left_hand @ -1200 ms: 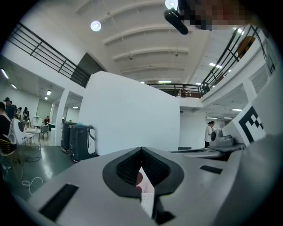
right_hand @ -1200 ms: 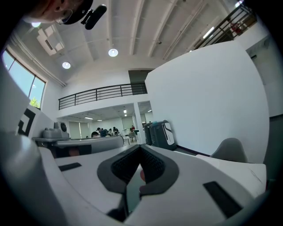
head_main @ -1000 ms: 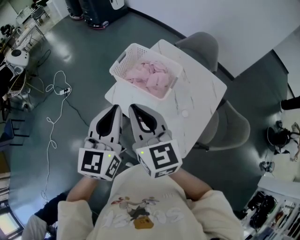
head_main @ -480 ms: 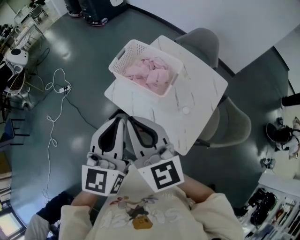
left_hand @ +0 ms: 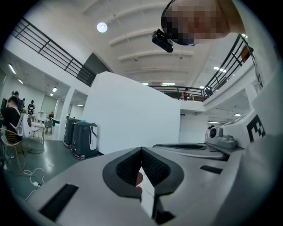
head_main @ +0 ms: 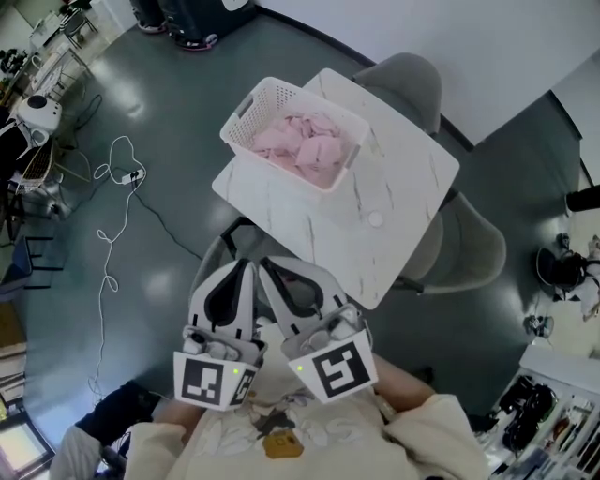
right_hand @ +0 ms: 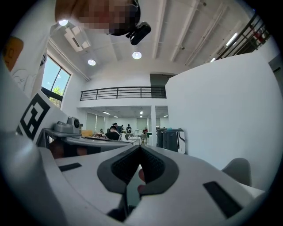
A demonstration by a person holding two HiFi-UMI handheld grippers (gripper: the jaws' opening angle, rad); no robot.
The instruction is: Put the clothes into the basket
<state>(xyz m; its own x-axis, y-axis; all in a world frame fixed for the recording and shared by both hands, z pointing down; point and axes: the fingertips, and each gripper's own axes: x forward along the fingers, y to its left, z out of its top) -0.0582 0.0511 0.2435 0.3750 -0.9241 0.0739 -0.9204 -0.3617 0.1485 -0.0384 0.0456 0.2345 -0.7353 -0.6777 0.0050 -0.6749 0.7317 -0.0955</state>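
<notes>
A white slotted basket [head_main: 246,105] stands on the far left corner of the white marble-look table [head_main: 384,253]. Pink clothes [head_main: 305,148] lie heaped inside it. My left gripper [head_main: 243,266] and right gripper [head_main: 266,265] are side by side close to my chest, off the table's near corner, tips pointing toward the table. Both are shut with nothing between the jaws. In the left gripper view the left gripper [left_hand: 141,149] points up at a white wall and ceiling. In the right gripper view the right gripper [right_hand: 140,148] does the same. Neither gripper view shows the basket.
Grey chairs stand behind the table [head_main: 405,77] and at its right side [head_main: 471,255]. A white cable [head_main: 111,220] snakes over the dark floor at left. Dark machines [head_main: 192,23] stand at the top left. Shelves with gear [head_main: 553,422] fill the lower right.
Both grippers have drawn back from the table's near edge toward my body, staying shut and side by side. The basket and clothes have not moved.
</notes>
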